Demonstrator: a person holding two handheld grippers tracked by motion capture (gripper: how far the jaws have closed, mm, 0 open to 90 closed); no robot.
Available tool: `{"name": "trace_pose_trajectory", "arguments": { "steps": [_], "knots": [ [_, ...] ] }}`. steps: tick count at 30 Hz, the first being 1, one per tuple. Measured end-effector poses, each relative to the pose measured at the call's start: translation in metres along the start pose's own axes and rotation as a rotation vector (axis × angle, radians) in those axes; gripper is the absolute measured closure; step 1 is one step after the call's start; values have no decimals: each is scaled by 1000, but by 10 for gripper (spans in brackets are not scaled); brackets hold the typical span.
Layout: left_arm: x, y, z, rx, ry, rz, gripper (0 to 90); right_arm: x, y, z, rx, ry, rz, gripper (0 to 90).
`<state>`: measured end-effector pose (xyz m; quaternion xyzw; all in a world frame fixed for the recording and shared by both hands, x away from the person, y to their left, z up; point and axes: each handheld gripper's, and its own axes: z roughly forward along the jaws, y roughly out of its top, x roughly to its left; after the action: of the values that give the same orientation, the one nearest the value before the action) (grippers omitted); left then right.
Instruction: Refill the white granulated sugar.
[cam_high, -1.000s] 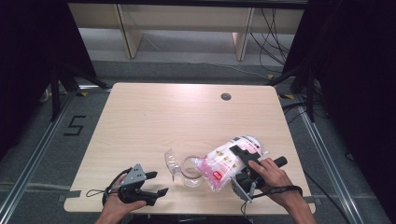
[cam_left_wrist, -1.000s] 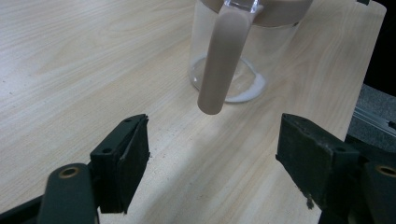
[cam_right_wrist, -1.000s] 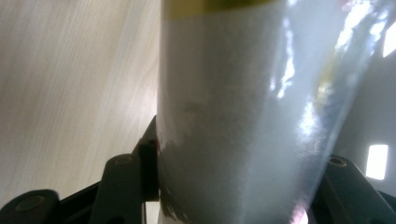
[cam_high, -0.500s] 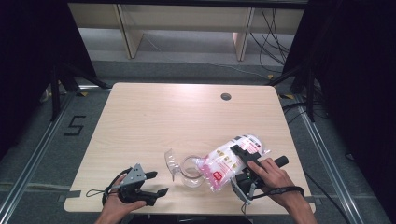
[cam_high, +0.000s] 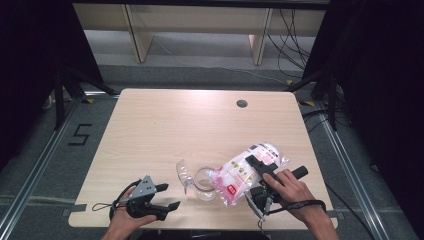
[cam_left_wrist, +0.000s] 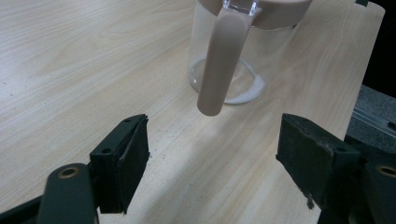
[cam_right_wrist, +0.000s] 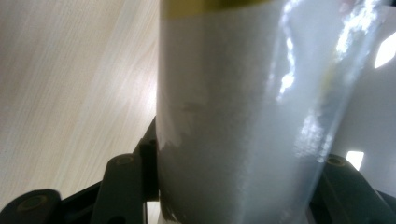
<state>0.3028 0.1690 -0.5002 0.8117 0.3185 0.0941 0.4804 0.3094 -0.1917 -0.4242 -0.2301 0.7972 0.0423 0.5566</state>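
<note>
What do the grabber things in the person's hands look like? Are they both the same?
Both are black, with two flat, blocky jaws each. The left gripper carries a grey three-cornered plate on top, and a thin black cable loops out from it across the table. The right gripper has a long black handle poking out sideways, and a black strap circles the wrist behind it. No sleeves show on either forearm.

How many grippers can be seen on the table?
2. The left gripper rests open near the table's front left edge, aimed at the clear jar. The right gripper, at front right, is closed on the bag.
</note>
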Motion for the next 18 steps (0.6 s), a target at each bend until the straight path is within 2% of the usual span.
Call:
{"name": "trace_pose_trajectory", "arguments": {
  "steps": [2,3,4,5,6,9,10,12,15,18],
  "knots": [
    [0,0,0,-1,0,-1,246,-3,-1,1,-16,-11,-38,496],
    [1,0,0,12,6,15,246,-3,0,1,-17,-10,-22,496],
    [1,0,0,3,4,12,246,-2,0,0,-3,-8,-8,497],
    [-1,0,1,-17,-7,-11,246,-2,1,0,-5,-11,-17,497],
    [0,0,1,-12,-6,-6,246,-3,1,0,-6,-15,-42,497],
    [1,0,1,-3,-5,3,246,-3,1,0,-5,-14,-37,498],
    [0,-1,2,-21,-11,-7,246,0,1,-1,13,0,-5,497],
    [0,0,0,-7,-6,-4,246,0,2,0,11,-6,-22,498],
    [0,0,1,-8,-9,-9,245,0,2,-1,10,-11,-15,499],
    [0,-1,2,-9,-7,-4,246,0,2,-1,17,-12,-28,499]
  ]
}}
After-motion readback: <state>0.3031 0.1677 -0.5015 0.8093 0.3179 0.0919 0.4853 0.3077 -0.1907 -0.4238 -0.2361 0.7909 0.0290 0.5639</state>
